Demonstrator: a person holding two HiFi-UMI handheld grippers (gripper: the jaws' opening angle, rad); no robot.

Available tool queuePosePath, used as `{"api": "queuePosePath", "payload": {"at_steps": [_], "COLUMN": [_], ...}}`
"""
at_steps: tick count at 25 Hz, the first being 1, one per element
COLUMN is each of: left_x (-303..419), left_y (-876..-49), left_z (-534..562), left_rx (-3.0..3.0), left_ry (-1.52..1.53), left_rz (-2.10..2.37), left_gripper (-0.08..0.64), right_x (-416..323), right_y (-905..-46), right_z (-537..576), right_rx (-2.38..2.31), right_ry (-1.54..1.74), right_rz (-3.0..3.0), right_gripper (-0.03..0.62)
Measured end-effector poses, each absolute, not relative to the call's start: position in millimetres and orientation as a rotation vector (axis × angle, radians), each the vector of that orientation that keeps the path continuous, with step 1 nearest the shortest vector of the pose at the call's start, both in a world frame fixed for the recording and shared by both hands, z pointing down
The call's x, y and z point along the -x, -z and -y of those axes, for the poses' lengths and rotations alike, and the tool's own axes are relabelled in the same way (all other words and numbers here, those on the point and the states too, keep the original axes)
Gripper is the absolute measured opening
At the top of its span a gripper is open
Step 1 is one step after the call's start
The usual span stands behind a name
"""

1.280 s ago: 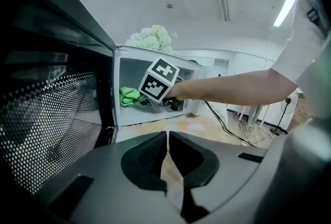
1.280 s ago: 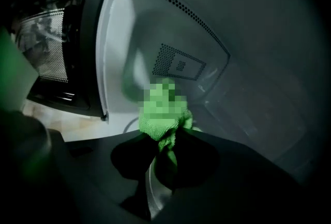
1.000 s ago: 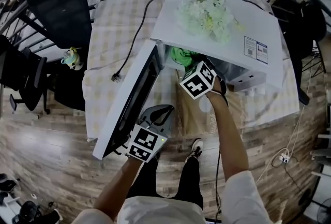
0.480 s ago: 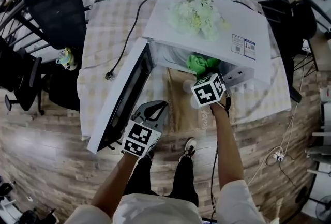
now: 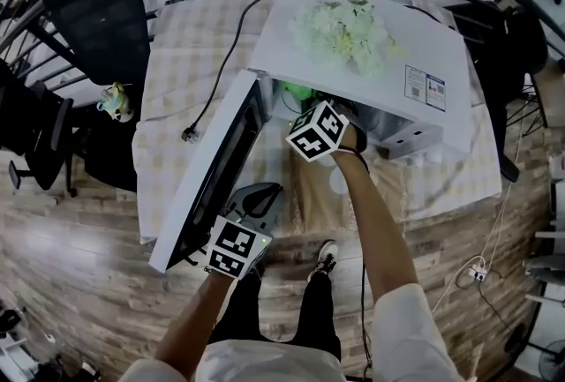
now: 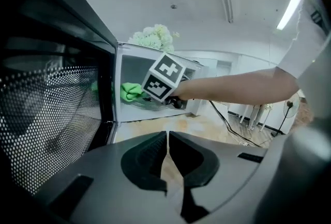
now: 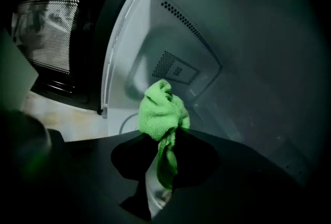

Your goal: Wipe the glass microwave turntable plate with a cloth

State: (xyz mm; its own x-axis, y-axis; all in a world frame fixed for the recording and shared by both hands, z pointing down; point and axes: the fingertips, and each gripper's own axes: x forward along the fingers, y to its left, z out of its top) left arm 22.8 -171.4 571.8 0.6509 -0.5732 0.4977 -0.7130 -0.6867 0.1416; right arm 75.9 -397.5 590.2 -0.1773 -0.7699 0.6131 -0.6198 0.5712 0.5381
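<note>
Right gripper (image 7: 164, 158) is reaching into the microwave (image 5: 291, 54) cavity, clamped on the green cloth (image 7: 161, 114); the cloth bunches up above the jaws and a strip hangs down between them. The glass plate (image 7: 123, 122) sits on the cavity floor, and only a faint curved rim shows just left of the cloth. Can't tell whether the cloth is touching it. In the left gripper view the cloth sits at the left of the cavity with the right gripper's marker cube just right of it. Left gripper (image 6: 167, 153) is outside the microwave, near side, close to the free end of the open door (image 5: 212, 177); its jaws are nearly together with a thin slit between and nothing in them. The door is swung out to the left, mesh window facing the left gripper. The microwave stands on a checked-cloth surface (image 5: 177, 80) with a bunch of pale flowers (image 5: 349, 29) on top. A black power cord (image 5: 231, 54) runs across the surface on the left, its plug lying loose.
</note>
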Motion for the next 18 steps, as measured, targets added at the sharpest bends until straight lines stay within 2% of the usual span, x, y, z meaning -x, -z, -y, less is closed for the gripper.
{"api": "queuePosePath", "payload": {"at_steps": [5, 12, 18], "left_x": [-15, -6, -9], "left_y": [-576, -563, -541], "left_z": [173, 174, 157], "left_rx": [-2.545, -2.58, -2.684], "left_ry": [-0.615, -0.589, -0.585], "left_rz": [1.025, 1.005, 0.91], "left_gripper": [0.028, 0.028, 0.028], "right_x": [-80, -152, -134], "right_y": [-601, -603, -603], "right_z": [419, 400, 347], "right_rx": [-1.19, -1.316, -1.136], "right_ry": [0.133, -0.07, -0.107], "right_rz": [1.849, 1.701, 1.732], "right_gripper": [0.089, 0.087, 0.086]}}
